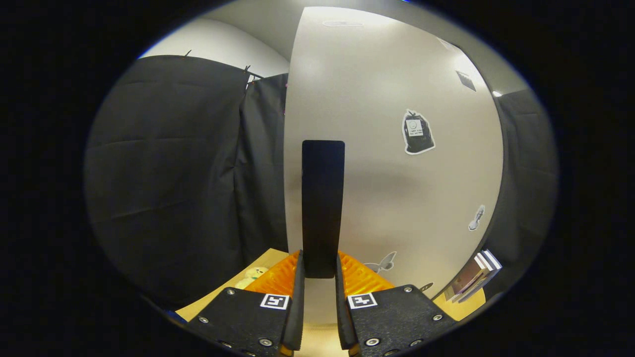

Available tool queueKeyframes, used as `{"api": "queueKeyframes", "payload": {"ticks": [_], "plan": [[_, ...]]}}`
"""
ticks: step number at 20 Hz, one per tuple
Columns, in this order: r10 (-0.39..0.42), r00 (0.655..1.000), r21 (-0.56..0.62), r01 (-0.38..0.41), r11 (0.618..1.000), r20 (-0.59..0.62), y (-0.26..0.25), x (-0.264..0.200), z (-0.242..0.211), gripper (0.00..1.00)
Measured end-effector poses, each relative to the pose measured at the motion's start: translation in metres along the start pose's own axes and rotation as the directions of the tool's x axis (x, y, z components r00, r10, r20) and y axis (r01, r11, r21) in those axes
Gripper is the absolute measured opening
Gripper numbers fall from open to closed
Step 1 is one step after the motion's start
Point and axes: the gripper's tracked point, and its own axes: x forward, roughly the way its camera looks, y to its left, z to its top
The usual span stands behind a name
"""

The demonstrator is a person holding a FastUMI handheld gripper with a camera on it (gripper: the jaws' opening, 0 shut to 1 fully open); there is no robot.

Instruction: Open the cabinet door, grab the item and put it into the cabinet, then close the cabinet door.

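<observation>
The gripper (320, 277) has its jaws drawn in narrow around the lower end of the cabinet door's black handle (323, 198), an upright bar that stands between the two fingers (299, 297). The pads sit right against the bar's sides, though whether both truly press on it I cannot tell for sure.

The cabinet door (397, 188) is a pale panel with a few stickers on it, and it rises straight ahead of the jaws. Whether it is fully closed or slightly ajar cannot be read from here.

The likely item to store, a small pale plush toy (252, 275), lies on the desk (263, 263) just beyond the left finger, beside the door's edge. A few books (474, 280) lean on the desk off past the right finger.

This looks like the door step of the task, most likely the opening, since the toy is on the desk and not yet stored. The next move calls for a firm hold on the bar and a pull that follows the door's swing around its hinge, not a straight tug, so the bar does not slip from the jaws.
</observation>
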Motion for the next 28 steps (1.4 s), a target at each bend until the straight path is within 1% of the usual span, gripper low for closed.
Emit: {"api": "queueKeyframes", "payload": {"ticks": [3,9,13,17,22,28], "plan": [[0.029,1.000,0.006,-0.029,1.000,0.000,-0.001,-0.011,-0.001,0.29],[0.156,0.988,-0.005,-0.156,0.988,-0.010,-0.004,-0.024,-0.003,0.29],[0.249,0.968,-0.011,-0.250,0.968,-0.014,-0.008,-0.034,-0.005,0.29],[0.335,0.942,-0.013,-0.336,0.942,-0.021,-0.019,-0.042,-0.007,0.29],[0.370,0.929,0.018,-0.370,0.929,0.002,-0.034,-0.048,-0.011,0.29],[0.343,0.939,0.054,-0.344,0.938,0.023,-0.048,-0.057,-0.012,0.28]]}}
